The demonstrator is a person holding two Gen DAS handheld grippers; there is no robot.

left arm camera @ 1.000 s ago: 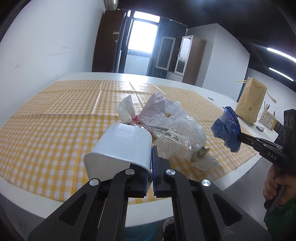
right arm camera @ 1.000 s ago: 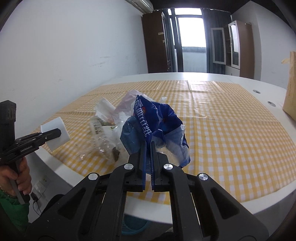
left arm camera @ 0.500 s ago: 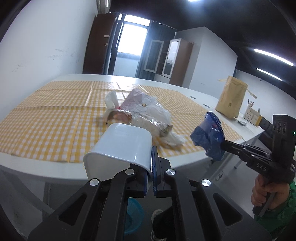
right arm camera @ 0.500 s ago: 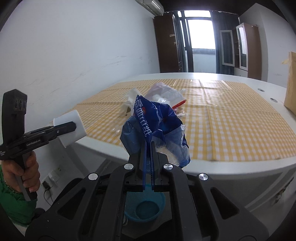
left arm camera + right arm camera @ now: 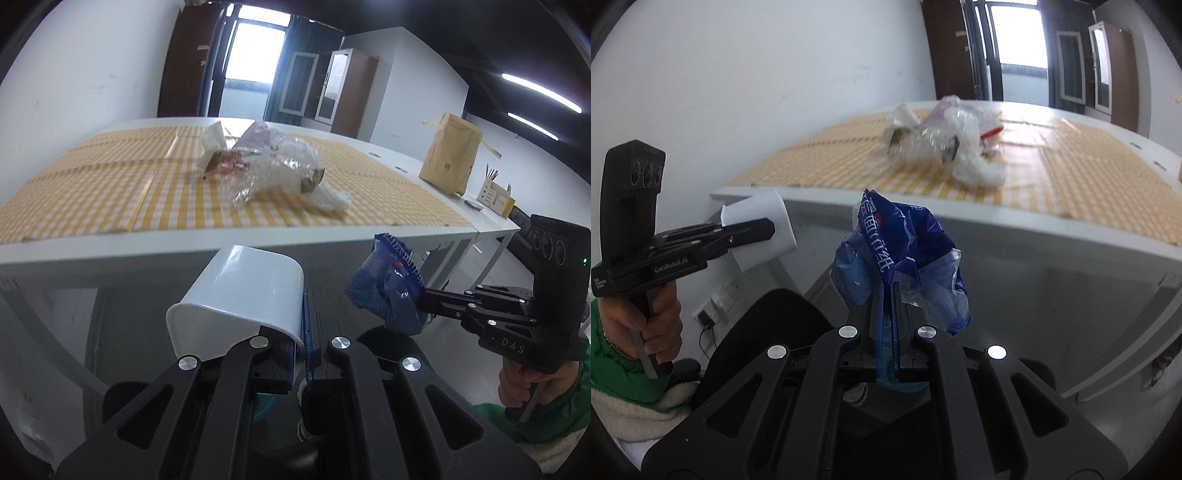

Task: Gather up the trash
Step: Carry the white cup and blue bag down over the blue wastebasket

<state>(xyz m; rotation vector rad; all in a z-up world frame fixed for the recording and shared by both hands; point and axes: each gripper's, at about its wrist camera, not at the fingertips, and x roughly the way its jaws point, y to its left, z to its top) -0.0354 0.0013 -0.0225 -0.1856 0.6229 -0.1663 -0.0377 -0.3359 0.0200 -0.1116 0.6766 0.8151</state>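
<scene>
My left gripper (image 5: pixel 303 325) is shut on the rim of a white plastic cup (image 5: pixel 240 291), held below the table's front edge; the cup (image 5: pixel 761 229) and that gripper (image 5: pixel 768 229) also show at the left of the right wrist view. My right gripper (image 5: pixel 886 291) is shut on a crumpled blue plastic wrapper (image 5: pixel 897 251), which hangs at the right in the left wrist view as the wrapper (image 5: pixel 388 288) in the gripper (image 5: pixel 421 299). A heap of clear and white plastic trash (image 5: pixel 273 170) lies on the yellow checked tablecloth (image 5: pixel 110 188), above and beyond both grippers.
The white table edge (image 5: pixel 184 247) runs across in front of me. A brown paper bag (image 5: pixel 450 158) and a small box with pens (image 5: pixel 495 195) stand at the table's right end. A black chair seat (image 5: pixel 768 332) and a wall socket (image 5: pixel 720 306) lie below.
Both grippers have pulled back from the table and sunk below its edge, each still holding its item. The trash heap now looks farther away and higher in both views.
</scene>
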